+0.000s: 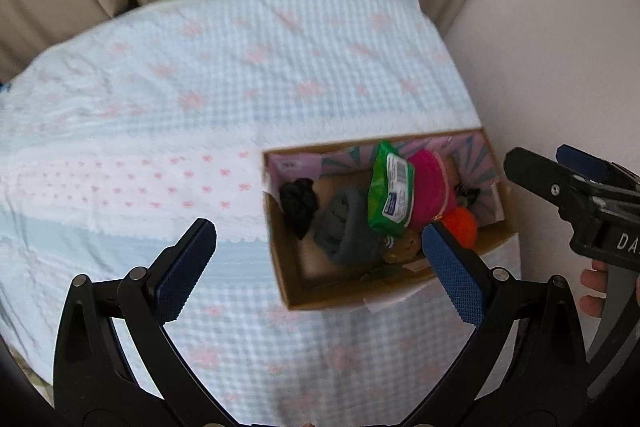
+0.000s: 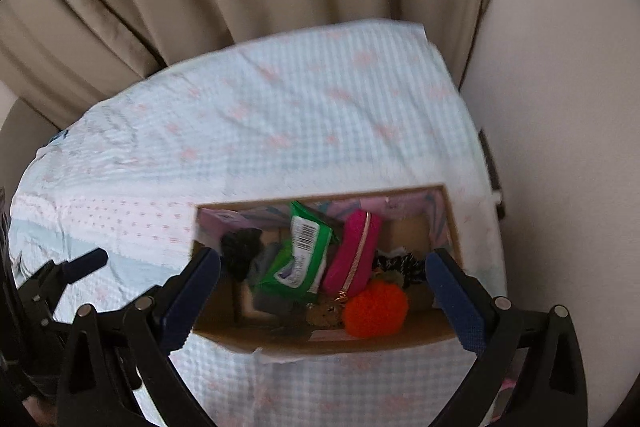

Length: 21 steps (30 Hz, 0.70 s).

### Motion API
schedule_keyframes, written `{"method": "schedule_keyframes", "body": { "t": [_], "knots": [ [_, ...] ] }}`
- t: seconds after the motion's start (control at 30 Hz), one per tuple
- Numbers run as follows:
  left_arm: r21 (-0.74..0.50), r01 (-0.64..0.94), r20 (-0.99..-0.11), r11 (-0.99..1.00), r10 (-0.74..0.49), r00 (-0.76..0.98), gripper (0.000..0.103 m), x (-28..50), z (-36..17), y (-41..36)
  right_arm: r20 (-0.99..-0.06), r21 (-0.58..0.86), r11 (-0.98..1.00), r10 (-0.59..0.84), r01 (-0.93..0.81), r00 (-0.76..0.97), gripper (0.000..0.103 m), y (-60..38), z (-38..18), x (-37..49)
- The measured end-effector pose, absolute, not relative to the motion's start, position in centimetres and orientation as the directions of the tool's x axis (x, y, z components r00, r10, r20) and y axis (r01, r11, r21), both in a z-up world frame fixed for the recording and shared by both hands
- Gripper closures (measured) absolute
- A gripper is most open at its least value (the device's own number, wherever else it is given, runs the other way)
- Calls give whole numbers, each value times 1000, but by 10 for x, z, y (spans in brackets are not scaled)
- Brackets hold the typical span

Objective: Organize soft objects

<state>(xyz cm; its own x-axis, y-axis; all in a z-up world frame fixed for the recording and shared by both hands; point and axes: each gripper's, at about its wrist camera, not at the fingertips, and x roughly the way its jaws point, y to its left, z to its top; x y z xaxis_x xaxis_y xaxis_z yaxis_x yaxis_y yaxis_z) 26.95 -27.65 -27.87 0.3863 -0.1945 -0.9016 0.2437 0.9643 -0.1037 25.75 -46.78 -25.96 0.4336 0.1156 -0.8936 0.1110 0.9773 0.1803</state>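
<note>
Over the bed | our left gripper (image 1: pixel 320 259) and right gripper (image 2: pixel 323 283) spread, empty | soft objects (image 2: pixel 376 311) piled in cardboard box (image 2: pixel 320 345) | risk: nudging box off bed edge.

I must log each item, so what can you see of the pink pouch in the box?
The pink pouch looks like soft magenta fabric with a gold zipper along its upper edge, shut as far as it shows. It stands on edge, tilted, inside the box. The green pack leans against one side; the orange pom-pom sits by its lower end.
</note>
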Motion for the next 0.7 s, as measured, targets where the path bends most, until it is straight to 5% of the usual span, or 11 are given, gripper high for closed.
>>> {"method": "schedule_keyframes", "body": {
  "t": [0.43, 0.7],
  "knots": [
    [-73, 168, -716, 983, -169, 677, 0, 174, -86, -182, -723, 173, 985, 111, 23, 681, 1, -407, -82, 179],
    [-96, 111, -584, 989, -146, 799, 0, 106, -23, -126, -599, 120, 993, 58, 18, 799, 1, -374, -24, 108]
  ]
}}
